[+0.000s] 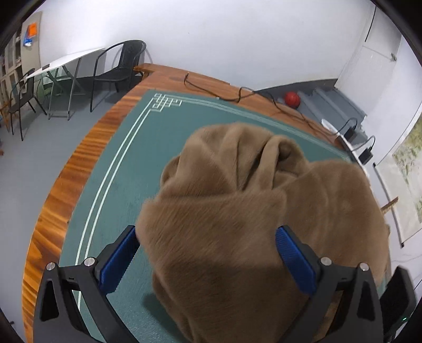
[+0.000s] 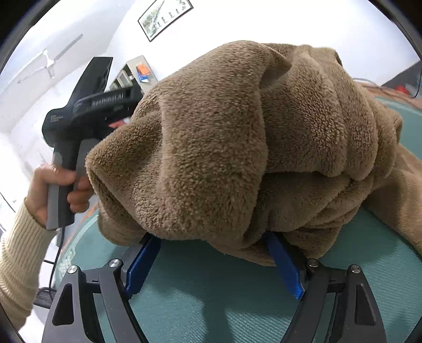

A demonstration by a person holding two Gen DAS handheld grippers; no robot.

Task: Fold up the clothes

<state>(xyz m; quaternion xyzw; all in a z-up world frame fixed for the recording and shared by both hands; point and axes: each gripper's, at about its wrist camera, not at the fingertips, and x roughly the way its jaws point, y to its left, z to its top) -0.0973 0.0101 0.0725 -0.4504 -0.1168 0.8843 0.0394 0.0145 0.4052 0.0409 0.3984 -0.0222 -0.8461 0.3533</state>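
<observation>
Here a brown fleece garment (image 1: 237,211) was heaped at the centre of the green-matted surface (image 1: 118,184). The left gripper (image 1: 208,253) was spread, released, fleece bulging between its pads. The right gripper (image 2: 213,261) was splayed beneath draped folds at twelve o'clock, nothing pinched. Unheld, the heap could slump and the fold be lost.

Plain multipurpose room, home or small office; cannot tell which. White walls, grey floor. Wooden table (image 1: 79,163) under a green mat (image 1: 126,168). Black metal chairs (image 1: 124,66) by a folding table (image 1: 68,59). Cables and chargers (image 1: 365,154) along the edge. Framed picture (image 2: 164,17), wall scroll (image 1: 411,179), red ball (image 1: 292,99) on the floor.
</observation>
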